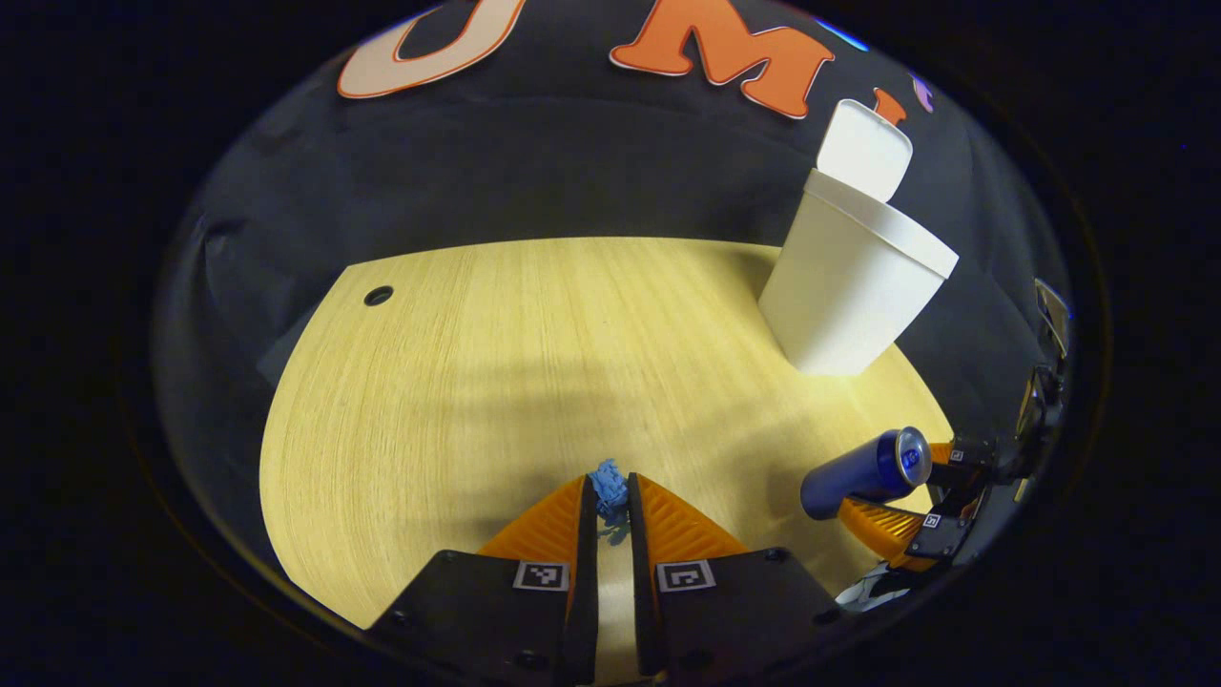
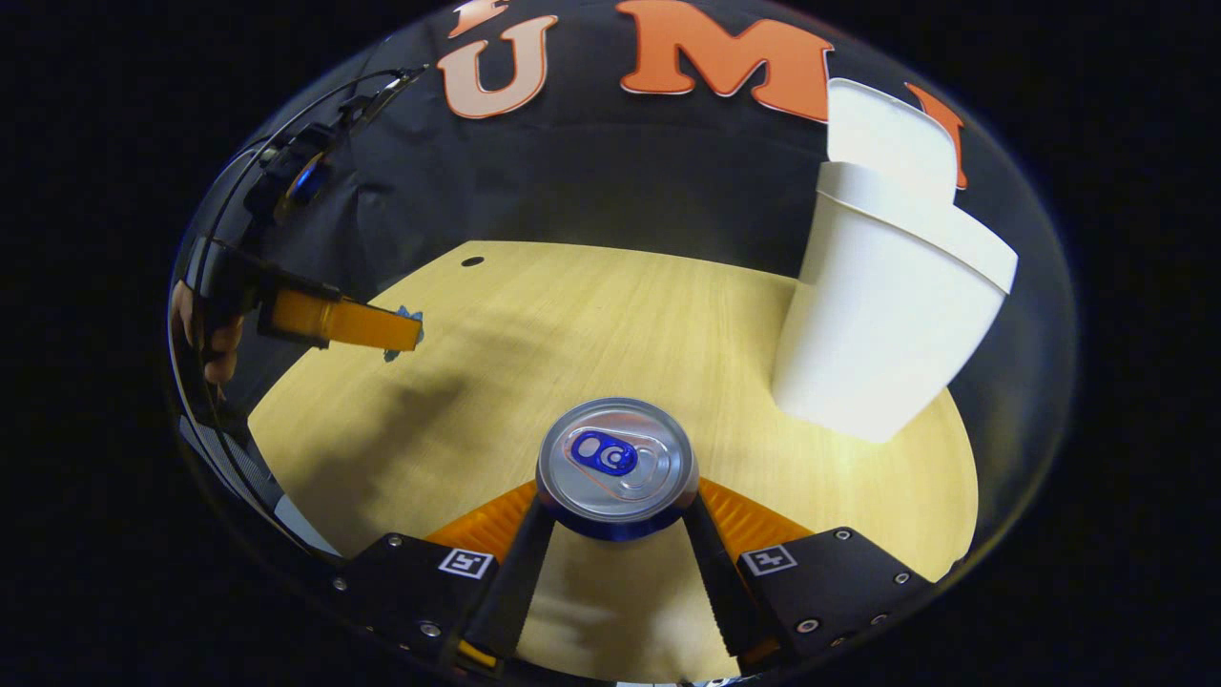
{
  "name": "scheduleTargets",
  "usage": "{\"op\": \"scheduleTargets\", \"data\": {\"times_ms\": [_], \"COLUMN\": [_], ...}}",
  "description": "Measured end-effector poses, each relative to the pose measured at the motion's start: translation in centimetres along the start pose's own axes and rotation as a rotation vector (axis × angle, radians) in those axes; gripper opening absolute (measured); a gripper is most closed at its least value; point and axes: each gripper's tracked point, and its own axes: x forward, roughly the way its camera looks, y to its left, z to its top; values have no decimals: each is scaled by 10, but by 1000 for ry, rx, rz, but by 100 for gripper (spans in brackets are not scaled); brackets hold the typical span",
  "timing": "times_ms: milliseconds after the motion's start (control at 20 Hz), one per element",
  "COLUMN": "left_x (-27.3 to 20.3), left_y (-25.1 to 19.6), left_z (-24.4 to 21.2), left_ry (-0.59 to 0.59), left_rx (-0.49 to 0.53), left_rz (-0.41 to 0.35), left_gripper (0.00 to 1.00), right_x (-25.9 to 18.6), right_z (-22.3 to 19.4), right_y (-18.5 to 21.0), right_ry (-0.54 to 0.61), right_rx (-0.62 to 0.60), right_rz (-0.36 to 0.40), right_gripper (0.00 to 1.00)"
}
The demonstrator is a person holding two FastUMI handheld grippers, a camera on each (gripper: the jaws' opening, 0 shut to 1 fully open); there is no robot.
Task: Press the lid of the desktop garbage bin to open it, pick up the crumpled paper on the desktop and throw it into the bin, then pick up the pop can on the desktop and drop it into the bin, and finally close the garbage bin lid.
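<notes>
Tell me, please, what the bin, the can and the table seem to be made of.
Bin: likely plastic, smooth matte white walls, thin moulded rim.
Can: metal, probably aluminium; brushed silvery top with pull tab, glossy blue side.
Table: wood or wood-look laminate; pale straight grain, slight sheen.

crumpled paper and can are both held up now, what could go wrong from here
The crumpled paper is pinched only at the very tips of the left gripper, so it could slip out before it reaches the bin. The pop can lies sideways in the right gripper and may roll or twist loose. With both grippers loaded and one opening under the raised lid, they might collide or knock the bin.
</notes>
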Motion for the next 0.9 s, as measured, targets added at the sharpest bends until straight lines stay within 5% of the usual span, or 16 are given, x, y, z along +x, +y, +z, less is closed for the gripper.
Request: {"op": "scheduleTargets", "data": {"times_ms": [900], "left_x": [23], "left_y": [-188], "left_z": [150], "left_ry": [-193], "left_rx": [97], "left_rz": [-198], "left_gripper": [20], "right_x": [-43], "right_z": [-48], "right_y": [-116], "right_ry": [-2], "right_rx": [128], "right_rz": [-109], "right_gripper": [80]}}
